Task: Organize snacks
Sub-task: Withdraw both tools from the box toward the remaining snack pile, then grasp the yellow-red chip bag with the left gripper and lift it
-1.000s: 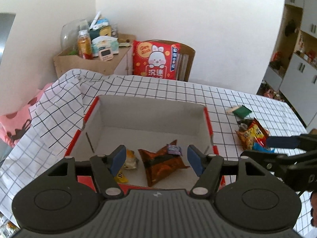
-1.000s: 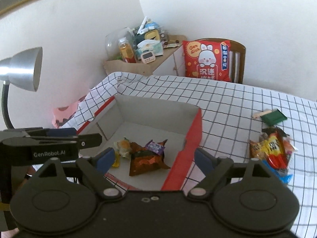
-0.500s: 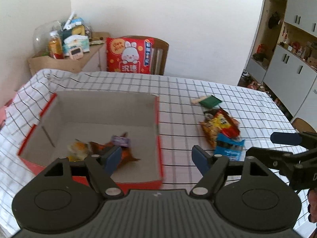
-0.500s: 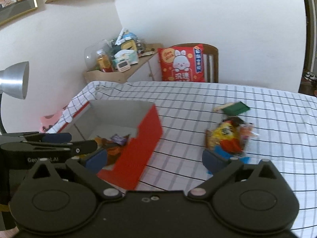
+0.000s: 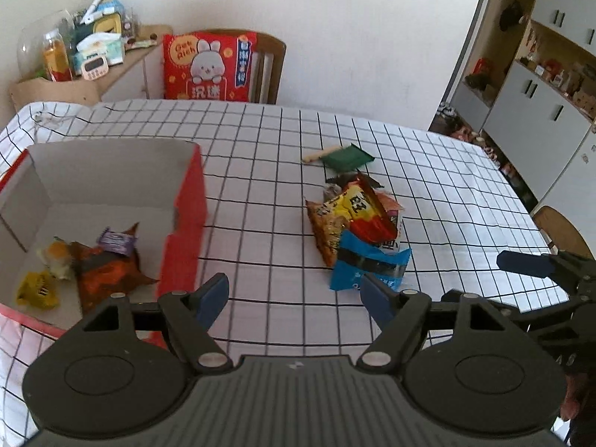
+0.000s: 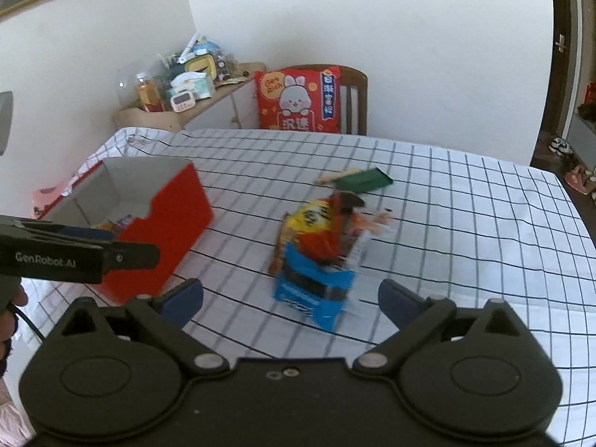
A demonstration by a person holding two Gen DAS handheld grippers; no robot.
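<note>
A red cardboard box (image 5: 190,201) with a white inside stands at the left of the checked table. In it lie an orange packet (image 5: 108,272), a purple sweet (image 5: 115,240) and a yellow sweet (image 5: 37,290). To its right is a pile of snacks: a blue packet (image 5: 368,264) in front, a yellow-red packet (image 5: 357,208) behind it, and a green packet (image 5: 346,156) farthest back. My left gripper (image 5: 294,294) hangs open over bare cloth between box and pile. My right gripper (image 6: 290,300) is wide and its jaws are closing; the blue packet (image 6: 313,290) shows in their gap, untouched.
A wooden chair with a red rabbit cushion (image 5: 208,67) stands behind the table. A cluttered side shelf (image 5: 85,59) is at the back left, grey cupboards (image 5: 540,93) at the right. The tablecloth (image 5: 260,149) drops off at the right edge.
Both grippers have swung right, from over the box toward the snack pile, and sunk a little. Their fingers stand wider apart than a second ago.
</note>
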